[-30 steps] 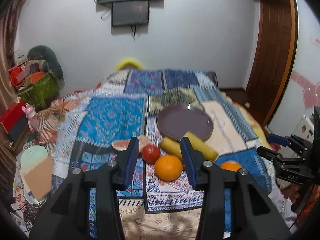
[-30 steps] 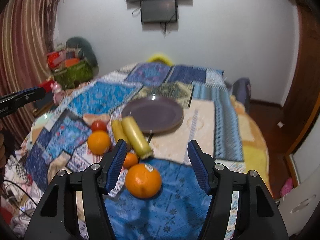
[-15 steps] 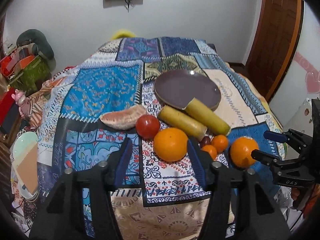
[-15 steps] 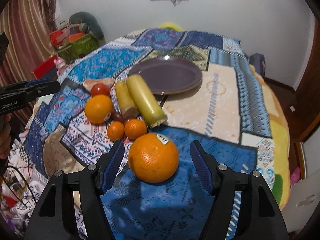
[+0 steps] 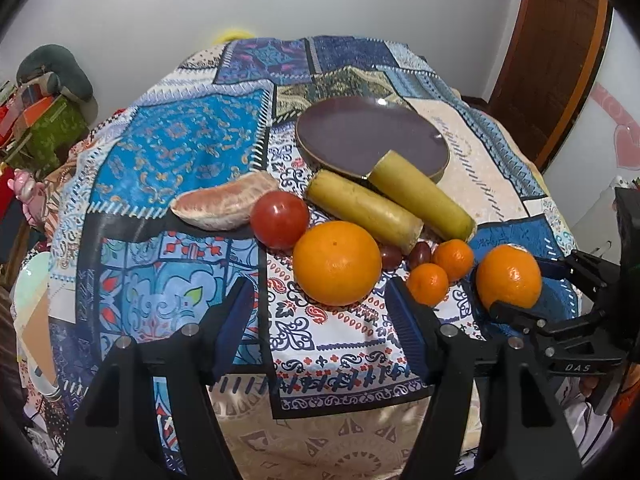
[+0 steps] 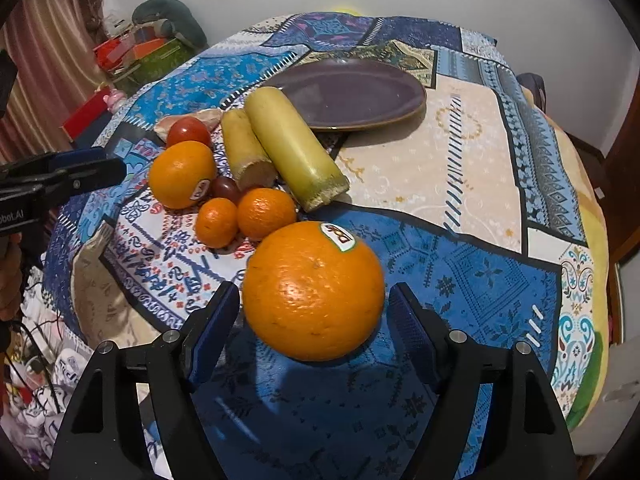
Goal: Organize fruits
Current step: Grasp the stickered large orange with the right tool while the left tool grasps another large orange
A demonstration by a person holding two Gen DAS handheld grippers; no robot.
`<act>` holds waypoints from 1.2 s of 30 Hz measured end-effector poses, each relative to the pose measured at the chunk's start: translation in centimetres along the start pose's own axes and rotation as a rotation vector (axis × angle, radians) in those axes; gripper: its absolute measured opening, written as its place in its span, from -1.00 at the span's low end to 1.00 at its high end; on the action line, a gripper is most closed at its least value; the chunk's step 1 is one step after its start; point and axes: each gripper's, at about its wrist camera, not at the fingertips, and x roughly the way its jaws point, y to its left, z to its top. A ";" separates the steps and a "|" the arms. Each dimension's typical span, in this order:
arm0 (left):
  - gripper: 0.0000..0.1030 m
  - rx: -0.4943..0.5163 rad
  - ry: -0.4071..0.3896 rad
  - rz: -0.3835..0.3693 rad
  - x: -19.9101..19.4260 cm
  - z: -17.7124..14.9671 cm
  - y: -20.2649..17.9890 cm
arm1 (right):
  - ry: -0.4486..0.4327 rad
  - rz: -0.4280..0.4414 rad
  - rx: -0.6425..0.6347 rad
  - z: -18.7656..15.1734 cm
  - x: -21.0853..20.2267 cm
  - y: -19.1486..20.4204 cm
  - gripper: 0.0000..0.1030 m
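Note:
On the patchwork cloth, a large orange [image 5: 337, 263] lies just ahead of my left gripper [image 5: 322, 304], whose jaws are opening with no pad touching it. A second orange with a sticker [image 6: 314, 292] sits between the opening jaws of my right gripper [image 6: 314, 300], with a thin gap at each pad. Behind them lie a tomato [image 5: 279, 219], a peeled citrus segment [image 5: 226, 205], two yellow-green cane pieces [image 5: 364, 210], two small mandarins [image 5: 427, 283] and dark grapes [image 5: 390, 256]. An empty purple plate [image 5: 360, 136] stands farther back.
The cloth drops away at the near edge and on both sides. Boxes and a stuffed toy [image 5: 52, 76] are piled at the left wall. A wooden door [image 5: 556, 52] stands at the right. A hand [image 6: 10, 268] holds the left gripper's handle.
Both grippers have sunk toward the cloth and tipped downward, so the fruit fills more of each view. Both pairs of jaws have spread wider.

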 end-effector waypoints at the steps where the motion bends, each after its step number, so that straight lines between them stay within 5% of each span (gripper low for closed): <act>1: 0.32 -0.001 0.006 -0.001 0.2 0.0 0.0 | -0.003 0.006 0.002 0.0 0.0 -0.1 0.34; 17: 0.36 0.006 0.077 -0.034 4.4 1.0 -0.4 | -0.142 0.007 0.042 2.5 -2.9 -1.3 0.29; 36: 0.28 -0.033 0.097 -0.051 7.2 1.3 -0.3 | -0.129 -0.003 0.102 3.1 -2.0 -3.6 0.29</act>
